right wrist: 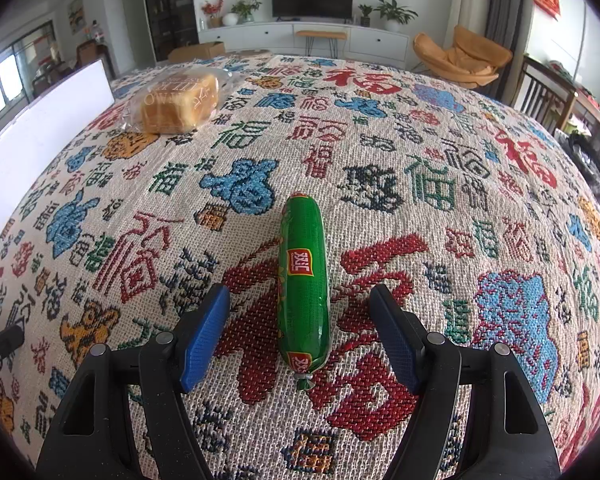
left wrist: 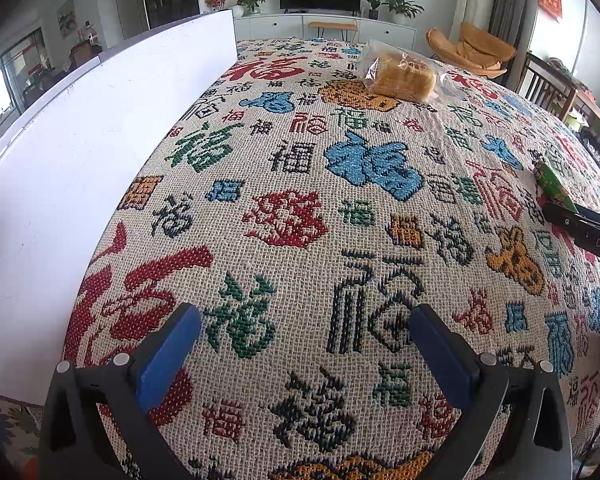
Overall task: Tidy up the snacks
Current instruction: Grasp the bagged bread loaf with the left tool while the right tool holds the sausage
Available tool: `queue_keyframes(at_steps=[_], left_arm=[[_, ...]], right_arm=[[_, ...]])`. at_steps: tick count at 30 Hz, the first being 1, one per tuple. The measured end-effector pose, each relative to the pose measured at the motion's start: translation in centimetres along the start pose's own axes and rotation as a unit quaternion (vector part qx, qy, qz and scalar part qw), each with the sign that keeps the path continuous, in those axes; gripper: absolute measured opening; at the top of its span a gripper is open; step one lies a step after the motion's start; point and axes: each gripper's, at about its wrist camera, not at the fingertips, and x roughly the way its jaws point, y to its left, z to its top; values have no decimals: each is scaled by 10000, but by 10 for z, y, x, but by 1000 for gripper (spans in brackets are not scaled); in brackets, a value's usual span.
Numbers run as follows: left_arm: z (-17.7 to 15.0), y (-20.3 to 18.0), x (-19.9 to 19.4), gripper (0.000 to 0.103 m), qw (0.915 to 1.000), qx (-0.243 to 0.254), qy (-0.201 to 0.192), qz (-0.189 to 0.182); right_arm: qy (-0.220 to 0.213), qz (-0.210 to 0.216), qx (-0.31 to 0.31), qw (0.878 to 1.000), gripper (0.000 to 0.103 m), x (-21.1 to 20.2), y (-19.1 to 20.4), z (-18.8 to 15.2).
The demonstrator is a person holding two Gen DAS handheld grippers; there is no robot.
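A green-wrapped sausage (right wrist: 303,280) lies on the patterned tablecloth (right wrist: 460,184), lengthwise between the blue pads of my right gripper (right wrist: 300,304). The pads stand apart on either side and do not touch it, so that gripper is open. In the left wrist view the same sausage (left wrist: 552,186) shows at the right edge with a black finger of the right gripper beside it. A loaf of bread in a clear bag (right wrist: 180,106) rests at the far left of the cloth; in the left view the loaf (left wrist: 402,76) lies far ahead. My left gripper (left wrist: 304,328) is open over bare cloth.
A tall white box wall (left wrist: 100,160) runs along the left side of the table. Beyond the table are a TV cabinet, plants and an orange chair (right wrist: 464,56). Dark wooden chairs (right wrist: 548,96) stand by the right edge.
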Motion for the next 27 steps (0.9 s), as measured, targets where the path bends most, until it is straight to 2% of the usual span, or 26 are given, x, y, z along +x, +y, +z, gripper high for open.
queue_keyframes(at_steps=[12,14,16,21,24,27], left_arm=[[1,1,0,103,10000,-21,21,-31],[4,3,-1,103,9998,-97,86,-141],[10,7,-6,103,9986,-195,117,-475],[46,-2,-26,103,9969,134,-43,-776],[80,-11,-32,103,9944,393,-48,-979],[115,-17,-31,103,9929,396,0,-1125]], right_arm=[[0,4,0,10000,75,0,0,0],[1,2,-2,10000,75,0,0,0],[0,3,-1,10000,75,0,0,0],[1,1,-4,10000,75,0,0,0],[0,9,-2,10000,75,0,0,0],[0,23,0,10000,76,0,0,0]])
